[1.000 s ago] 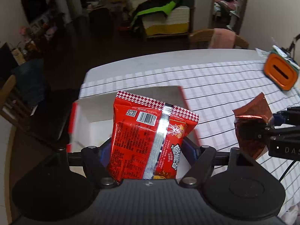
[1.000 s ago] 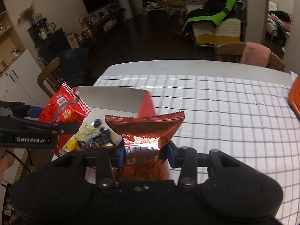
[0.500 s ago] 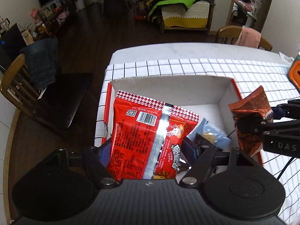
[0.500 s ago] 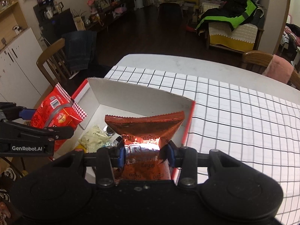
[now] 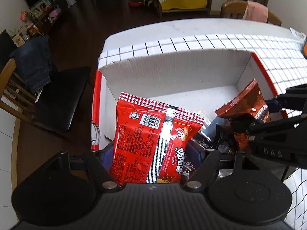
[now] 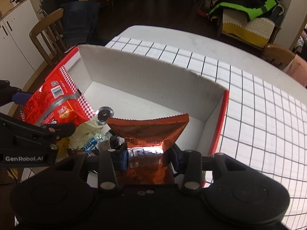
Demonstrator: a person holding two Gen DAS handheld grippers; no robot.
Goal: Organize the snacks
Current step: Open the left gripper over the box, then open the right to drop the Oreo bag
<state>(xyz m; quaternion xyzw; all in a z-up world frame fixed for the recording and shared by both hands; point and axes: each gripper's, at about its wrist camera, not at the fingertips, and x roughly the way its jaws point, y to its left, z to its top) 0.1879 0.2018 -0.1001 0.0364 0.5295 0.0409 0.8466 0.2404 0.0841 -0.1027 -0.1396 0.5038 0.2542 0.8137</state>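
My left gripper point(image 5: 151, 151) is shut on a red snack bag point(image 5: 153, 141) with a barcode and holds it over the near left part of a white box with red edges point(image 5: 172, 71). My right gripper point(image 6: 149, 153) is shut on a brown-orange Oreo packet point(image 6: 151, 132) and holds it over the near right part of the same box point(image 6: 153, 72). The red bag also shows in the right wrist view point(image 6: 57, 103), and the Oreo packet in the left wrist view point(image 5: 247, 105). Several small snack packets point(image 6: 86, 134) lie in the box near its front.
The box stands on a white tablecloth with a black grid point(image 6: 259, 105) at the table's left end. A wooden chair with jeans point(image 5: 32, 65) on it stands left of the table. Another chair point(image 5: 247, 11) is at the far side.
Both grippers have moved forward and down over the box with their packets still held. The box now fills more of both views.
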